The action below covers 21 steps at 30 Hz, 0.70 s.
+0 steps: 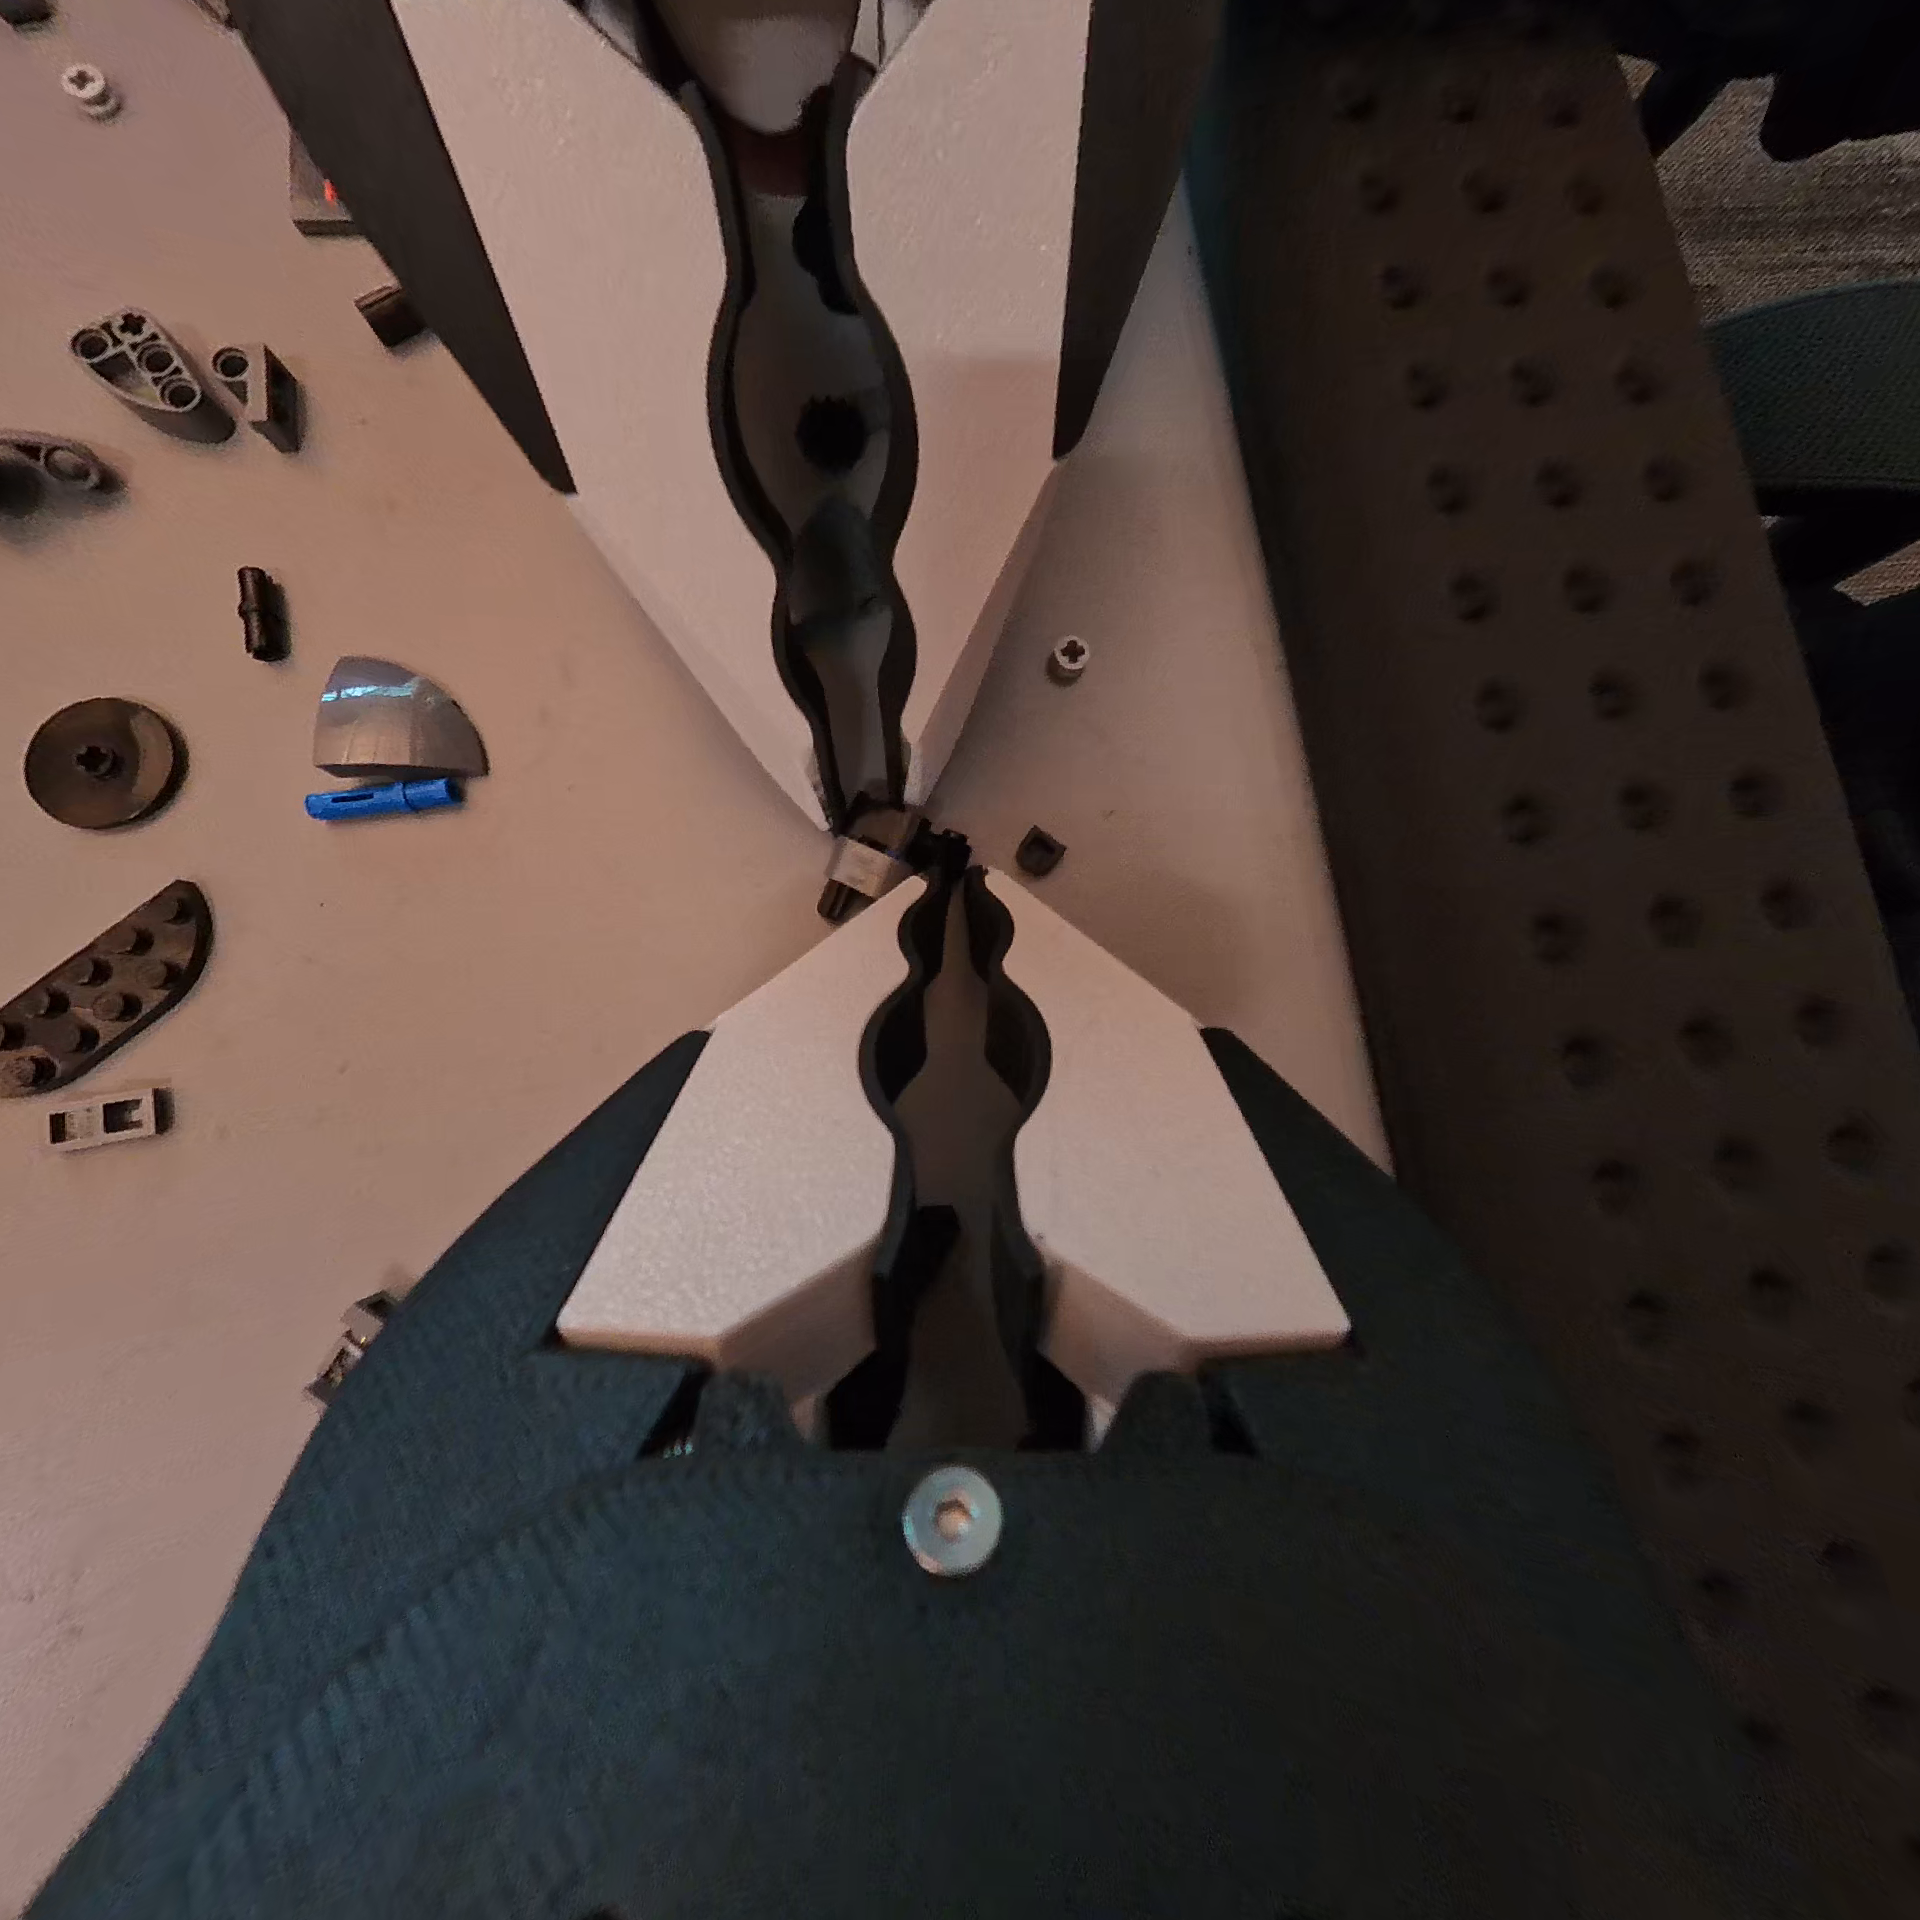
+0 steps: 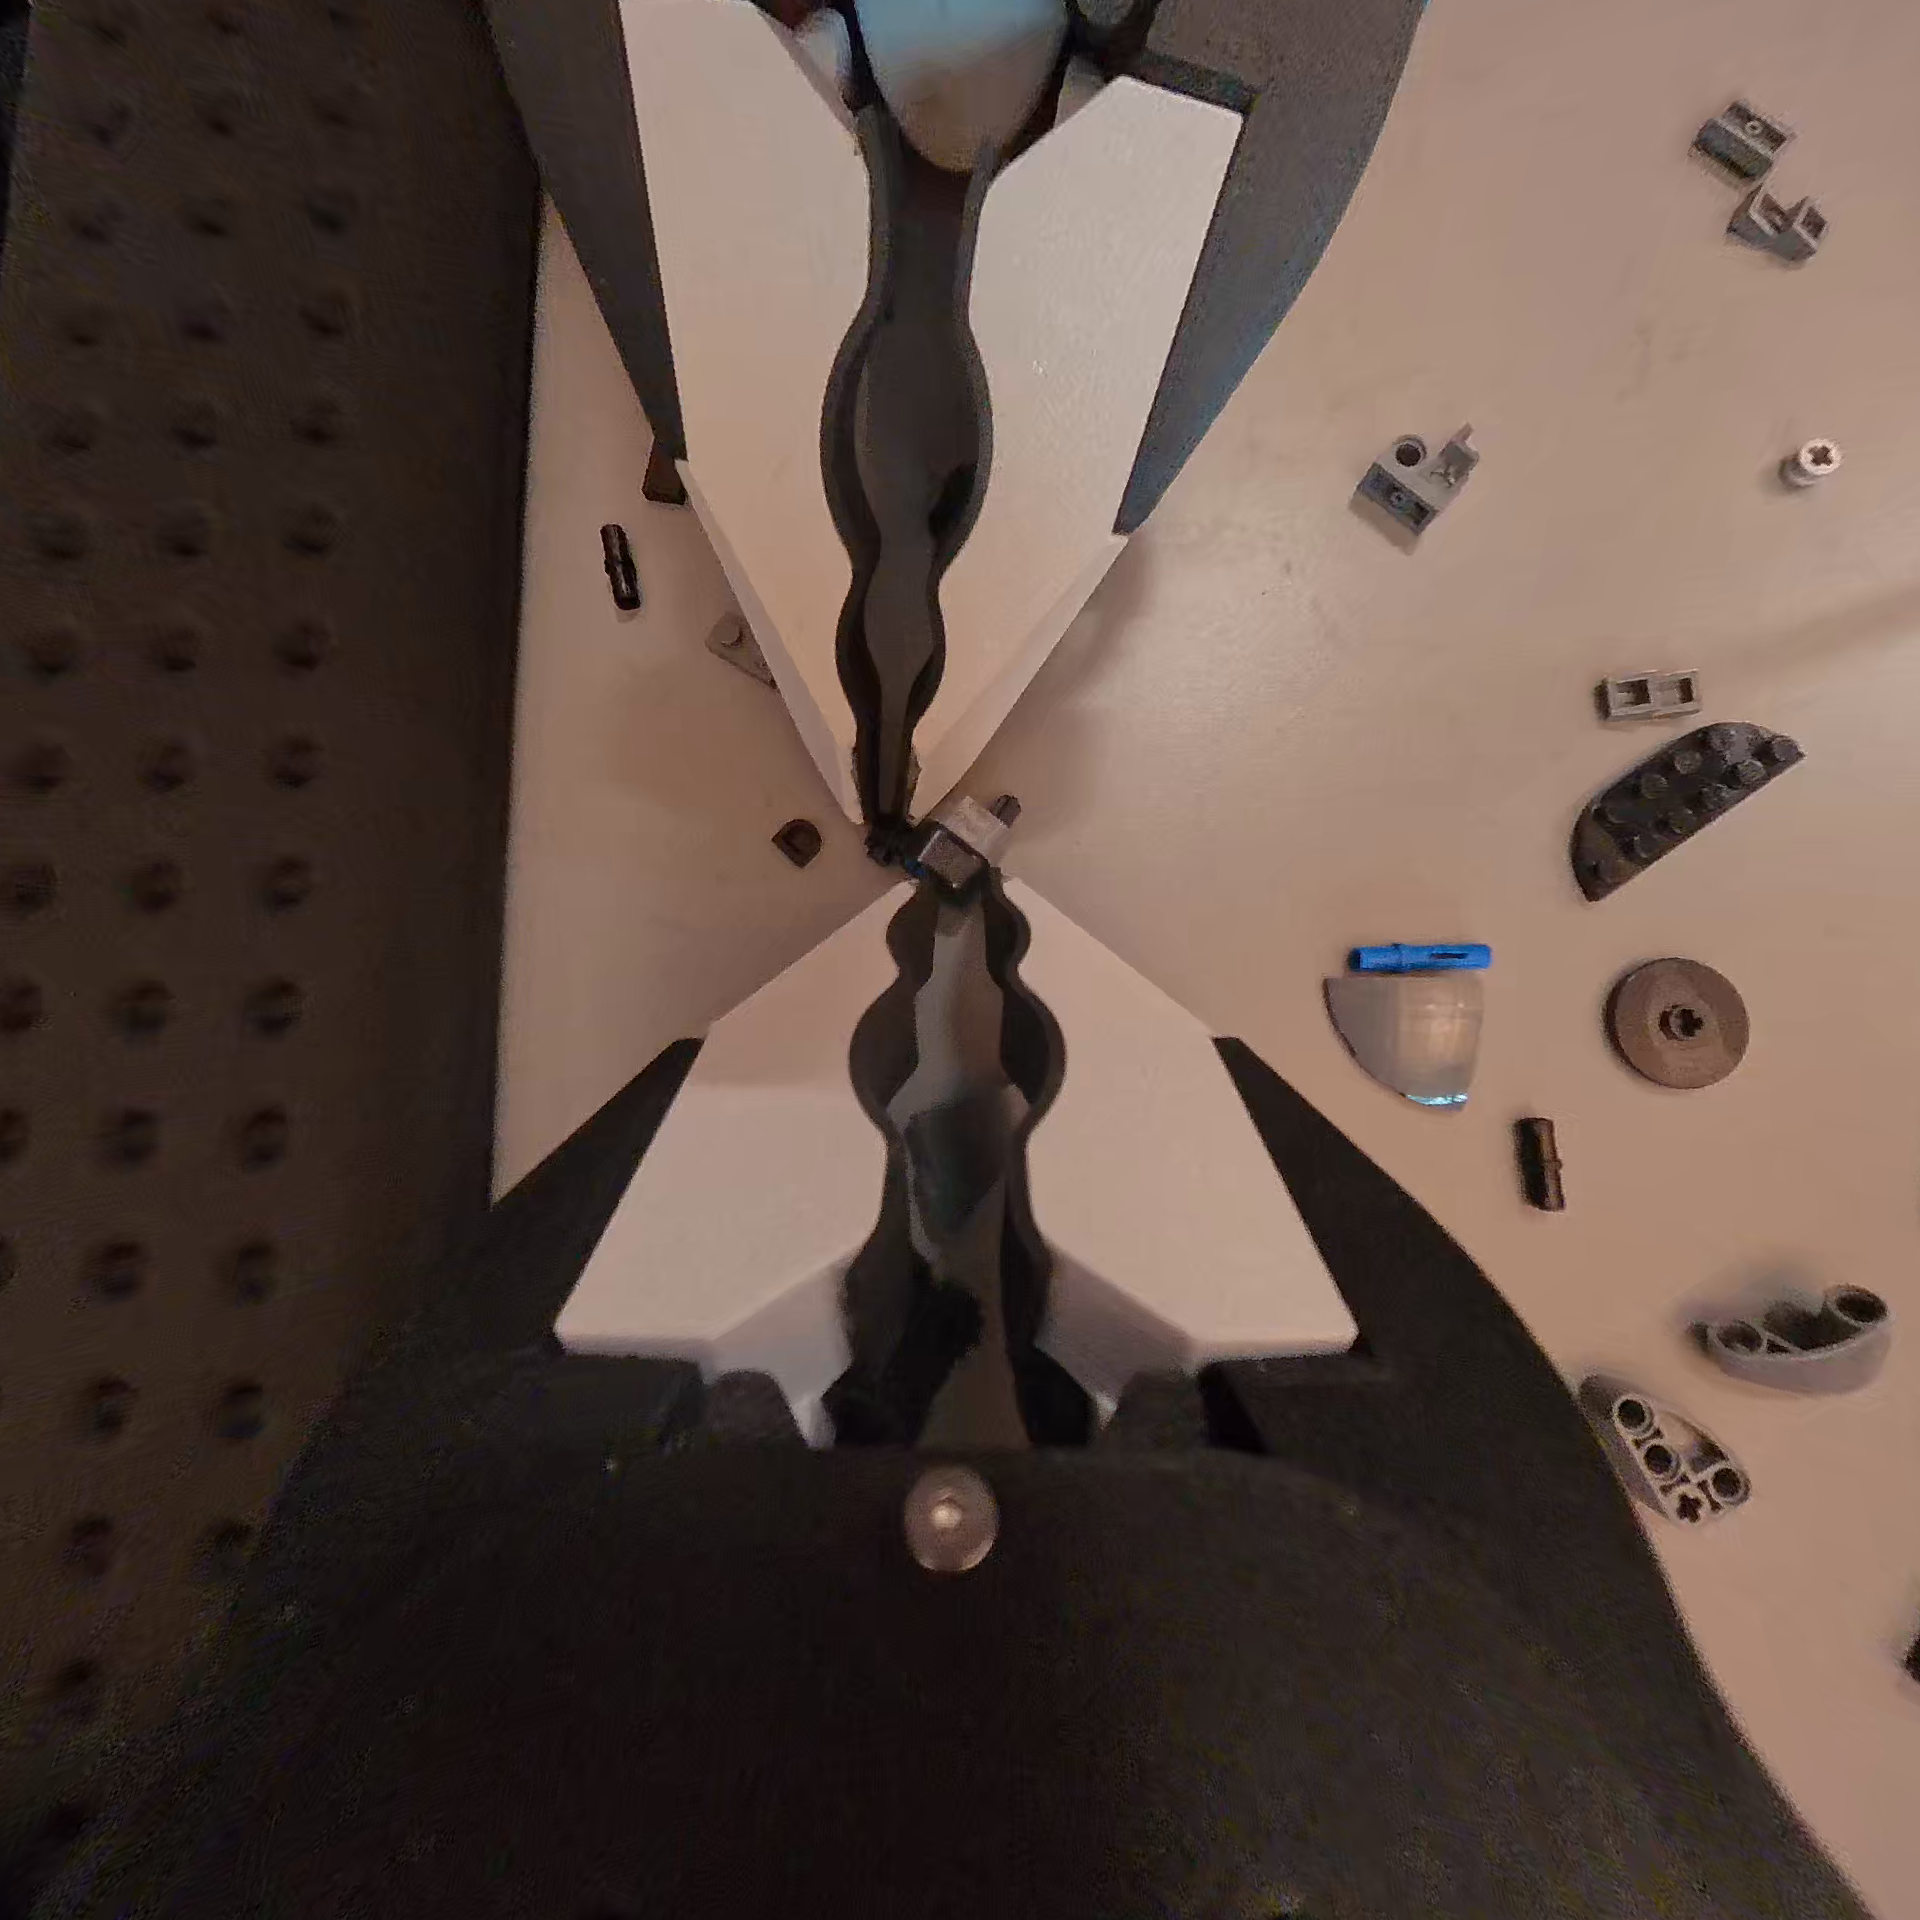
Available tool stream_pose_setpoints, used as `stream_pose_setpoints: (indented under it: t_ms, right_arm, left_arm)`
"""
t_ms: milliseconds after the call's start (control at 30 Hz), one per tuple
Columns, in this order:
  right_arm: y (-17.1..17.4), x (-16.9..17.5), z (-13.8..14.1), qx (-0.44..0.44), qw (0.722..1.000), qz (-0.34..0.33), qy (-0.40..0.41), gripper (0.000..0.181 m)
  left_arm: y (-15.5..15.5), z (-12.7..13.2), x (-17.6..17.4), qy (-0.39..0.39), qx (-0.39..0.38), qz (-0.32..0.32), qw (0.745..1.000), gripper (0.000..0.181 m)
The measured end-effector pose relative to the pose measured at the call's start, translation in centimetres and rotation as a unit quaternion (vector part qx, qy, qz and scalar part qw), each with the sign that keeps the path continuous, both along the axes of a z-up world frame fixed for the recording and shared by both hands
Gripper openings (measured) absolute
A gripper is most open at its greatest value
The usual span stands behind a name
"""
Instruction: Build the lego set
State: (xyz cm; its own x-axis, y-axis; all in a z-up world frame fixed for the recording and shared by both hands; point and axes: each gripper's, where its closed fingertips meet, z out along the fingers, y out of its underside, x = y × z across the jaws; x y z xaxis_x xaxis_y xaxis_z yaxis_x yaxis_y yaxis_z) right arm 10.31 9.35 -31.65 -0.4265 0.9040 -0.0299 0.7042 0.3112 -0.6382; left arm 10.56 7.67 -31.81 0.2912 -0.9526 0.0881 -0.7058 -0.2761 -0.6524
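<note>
1. The small grey block (image 1: 868, 847) with a dark pin through it sat at the very centre of both wrist views, lifted off the white table (image 1: 644, 1039). Its long axis ran slantwise between the two grippers' tips.
2. My right gripper (image 2: 951, 896) was pinched tight on the grey block — fingers nearly together, with only the piece between them.
3. My left gripper (image 1: 948, 871) met the block head-on from the opposite side, its fingers also narrowed, nipping a tiny black piece (image 1: 940, 844) at the block's end. I could not tell whether that piece was already seated.
4. I judged the coming move to be a straight push along the pin's axis; both grippers were equally near, tip to tip.
5. Just beside the block lay a small dark stud (image 1: 1039, 850) on the table; a little farther off sat a pale round bush (image 1: 1070, 657).
6. Well apart from the block, on the far side from the dark perforated mat (image 1: 1558, 935) — a blue pin (image 1: 382, 802), a grey curved shell (image 1: 400, 717), a dark disc (image 1: 104, 762) and a studded half-round plate (image 1: 104, 987).
</note>
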Motion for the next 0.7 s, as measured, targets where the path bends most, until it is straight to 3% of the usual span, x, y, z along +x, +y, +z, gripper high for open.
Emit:
stream_pose_setpoints:
  t_ms: [400,700]
  right_arm:
    - [0.3,0.0,1.0,0.013,0.999,-0.004,0.037,0.005]
    - [0.0,-0.1,1.5,0.012,0.999,-0.002,0.05,0.004]
  left_arm:
    - [1.4,0.7,-1.4,-0.031,-0.026,0.045,0.998,0.014]
    - [1.4,0.4,-0.8,-0.012,0.005,0.026,1.0,0.014]
